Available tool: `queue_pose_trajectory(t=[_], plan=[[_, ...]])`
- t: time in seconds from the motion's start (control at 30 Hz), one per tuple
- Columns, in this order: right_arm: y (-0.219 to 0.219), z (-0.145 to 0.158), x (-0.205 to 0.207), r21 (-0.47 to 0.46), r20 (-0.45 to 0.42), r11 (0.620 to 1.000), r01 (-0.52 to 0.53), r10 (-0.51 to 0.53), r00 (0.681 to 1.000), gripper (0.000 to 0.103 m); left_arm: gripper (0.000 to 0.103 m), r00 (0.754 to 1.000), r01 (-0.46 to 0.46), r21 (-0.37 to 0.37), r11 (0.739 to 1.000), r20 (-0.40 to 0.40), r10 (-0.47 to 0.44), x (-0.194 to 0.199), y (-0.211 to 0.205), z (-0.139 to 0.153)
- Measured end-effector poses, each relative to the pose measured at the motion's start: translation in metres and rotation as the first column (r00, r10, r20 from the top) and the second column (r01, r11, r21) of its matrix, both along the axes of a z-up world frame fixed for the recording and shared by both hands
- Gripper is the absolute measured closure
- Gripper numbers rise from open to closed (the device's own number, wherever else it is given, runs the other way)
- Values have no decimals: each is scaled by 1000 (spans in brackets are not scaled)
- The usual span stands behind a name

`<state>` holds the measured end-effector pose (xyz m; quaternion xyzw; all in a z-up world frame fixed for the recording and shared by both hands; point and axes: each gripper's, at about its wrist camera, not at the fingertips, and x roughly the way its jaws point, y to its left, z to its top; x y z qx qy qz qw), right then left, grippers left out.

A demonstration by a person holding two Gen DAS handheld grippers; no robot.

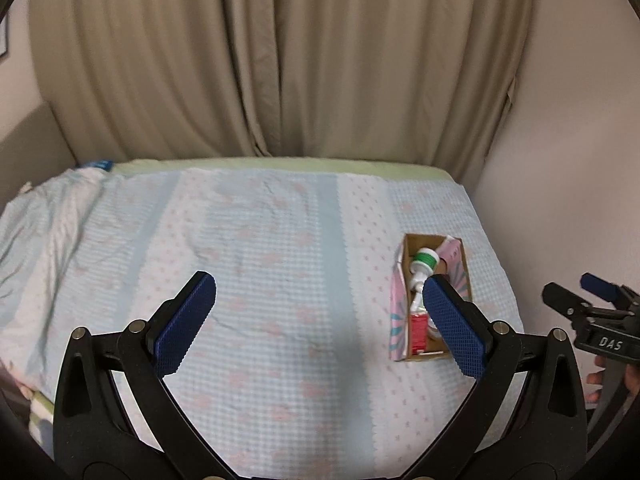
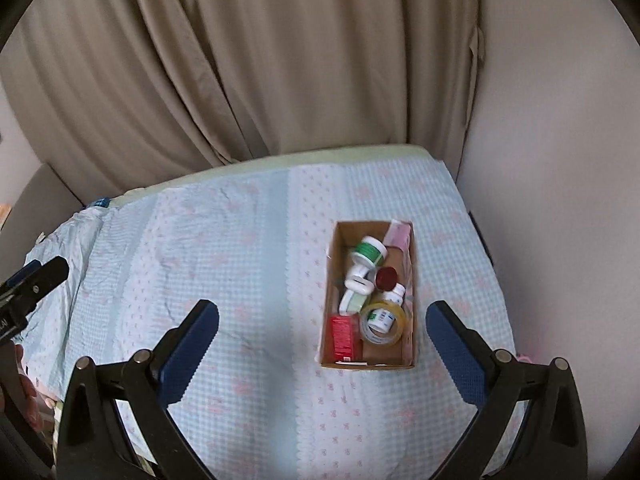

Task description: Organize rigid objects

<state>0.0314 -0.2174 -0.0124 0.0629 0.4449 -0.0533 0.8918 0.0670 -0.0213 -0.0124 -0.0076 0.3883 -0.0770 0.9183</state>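
Observation:
A brown cardboard box point(image 2: 412, 280) lies on the bed, right of the middle; in the left wrist view the box point(image 1: 402, 264) shows a pink patterned side. Inside it lie a green-and-white jar point(image 2: 369, 252), a white object point(image 2: 359, 279), a dark red cap point(image 2: 386, 277), a roll of clear tape point(image 2: 383, 322), a red packet point(image 2: 343, 335) and a pink item point(image 2: 398, 235). High above the bed, my right gripper point(image 2: 322, 318) stands open and holds nothing. My left gripper point(image 1: 320, 294) is open too, empty, with the box behind its right finger.
A light blue bedspread point(image 2: 240, 248) with pink print covers the bed. Beige curtains point(image 2: 260, 60) hang behind it and a plain wall point(image 2: 560, 160) stands on the right. The right gripper point(image 1: 600, 292) shows at the left wrist view's right edge, held by a hand point(image 1: 600, 380).

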Motion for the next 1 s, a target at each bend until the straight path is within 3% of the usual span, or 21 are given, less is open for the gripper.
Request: queue_pose_trajectory(t=[0.37,1.0], plan=[[29,30,-44,-100,97,995,18,-9,995,0,0,998,-26,-19,999,58,27,-58,28,9],[35,46,-52,-114,149,993,41,-23,989,0,0,994,10,25,1000,113,-13,-64,16,21]])
